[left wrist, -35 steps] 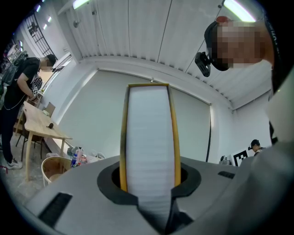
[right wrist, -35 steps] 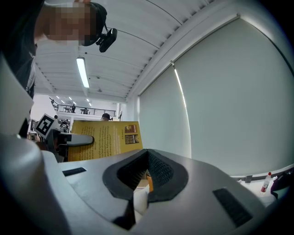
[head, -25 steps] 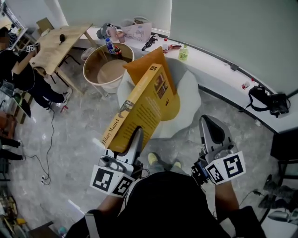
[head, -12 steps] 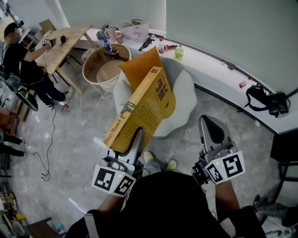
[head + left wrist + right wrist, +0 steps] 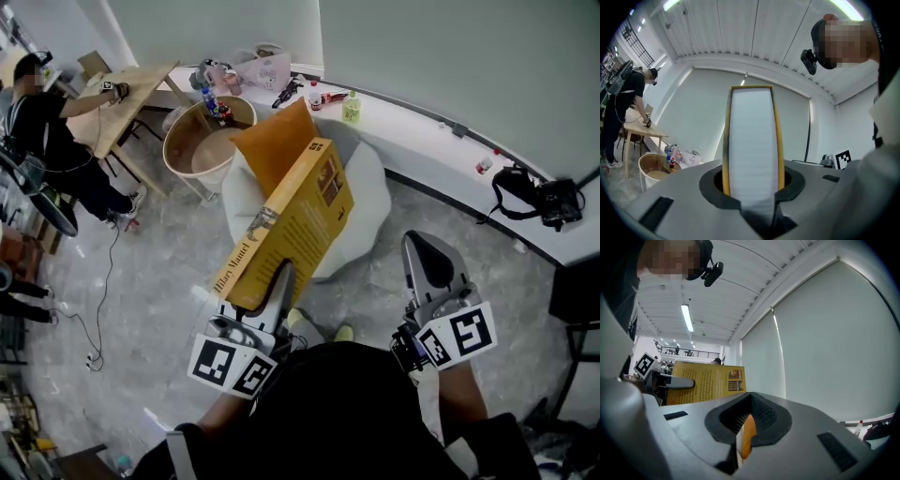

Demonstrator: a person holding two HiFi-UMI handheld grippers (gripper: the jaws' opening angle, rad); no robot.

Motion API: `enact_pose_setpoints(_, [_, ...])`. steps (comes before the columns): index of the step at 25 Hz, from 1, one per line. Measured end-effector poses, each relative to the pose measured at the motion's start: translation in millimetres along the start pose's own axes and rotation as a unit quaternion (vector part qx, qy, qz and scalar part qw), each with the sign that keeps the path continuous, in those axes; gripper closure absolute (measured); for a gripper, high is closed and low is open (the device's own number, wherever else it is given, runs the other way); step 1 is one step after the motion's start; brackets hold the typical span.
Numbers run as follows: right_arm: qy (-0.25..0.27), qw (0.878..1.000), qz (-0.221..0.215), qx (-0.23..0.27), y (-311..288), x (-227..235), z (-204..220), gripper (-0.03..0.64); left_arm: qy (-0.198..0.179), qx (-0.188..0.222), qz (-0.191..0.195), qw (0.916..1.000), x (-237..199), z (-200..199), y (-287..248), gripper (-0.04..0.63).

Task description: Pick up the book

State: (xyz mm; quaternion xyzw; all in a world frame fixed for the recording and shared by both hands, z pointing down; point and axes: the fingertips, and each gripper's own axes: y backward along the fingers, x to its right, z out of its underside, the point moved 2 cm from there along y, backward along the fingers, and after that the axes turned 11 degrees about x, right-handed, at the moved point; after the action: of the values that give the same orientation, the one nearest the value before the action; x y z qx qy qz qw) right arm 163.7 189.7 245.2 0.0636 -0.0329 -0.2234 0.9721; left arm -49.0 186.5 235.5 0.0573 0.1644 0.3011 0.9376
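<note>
- While its jaws, partly spread, pinch the yellow book (image 5: 286, 225) by both covers, left gripper (image 5: 278, 281) holds it aloft, tilted.
- Right gripper (image 5: 429, 265): jaws pressed together, empty, apart from book.

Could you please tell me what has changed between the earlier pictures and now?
The view has shifted slightly: the white chair, round tub and ledge sit further left in the head view. The bystander at the wooden table now stretches an arm across it. Unchanged: the left claw stays shut on the book, same tilt; the right claw holds nothing.
</note>
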Motion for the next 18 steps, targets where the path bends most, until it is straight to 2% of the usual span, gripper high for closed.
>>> enact_pose_setpoints(6, [0.000,1.000,0.002,0.011,-1,1,-6,0.605,0.002,0.001,0.005,1.0000,0,0,0,0.446])
enact_pose_setpoints(18, [-0.005,1.000,-0.020,0.009,-10,12,-8,0.605,-0.003,-0.003,-0.024,0.9997,1,3,0,0.446])
